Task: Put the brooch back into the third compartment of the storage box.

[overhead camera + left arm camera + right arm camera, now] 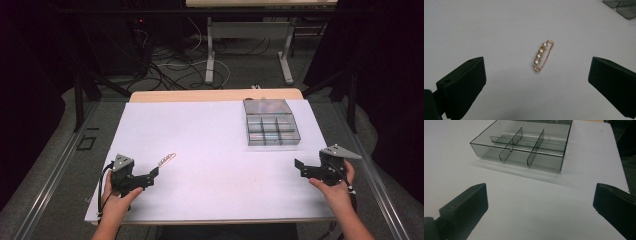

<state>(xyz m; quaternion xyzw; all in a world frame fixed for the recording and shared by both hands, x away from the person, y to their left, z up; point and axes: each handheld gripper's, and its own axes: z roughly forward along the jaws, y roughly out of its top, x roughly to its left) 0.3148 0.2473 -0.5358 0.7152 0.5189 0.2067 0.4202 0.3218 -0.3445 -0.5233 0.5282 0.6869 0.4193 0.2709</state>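
A gold safety-pin brooch (pixel 543 56) strung with several white pearls lies flat on the white table surface (pixel 210 165); from above the brooch (pixel 166 159) sits left of centre. My left gripper (pixel 151 175) rests just short of it at the front left, jaws wide open and empty, and the left gripper (pixel 536 80) points straight at it. A clear grey compartment box (pixel 272 128) stands at the back right, its lid folded back. My right gripper (pixel 300 167) is at the front right, open and empty. The right gripper (pixel 540 202) faces the box (pixel 524 146), whose compartments look empty.
The white sheet covers a wooden tabletop (pixel 215 95) whose far edge shows. Beyond it are desk legs (pixel 210 55) and loose cables (pixel 170 65) on the floor. A corner of the box (pixel 621 6) shows at the top right of the left gripper view.
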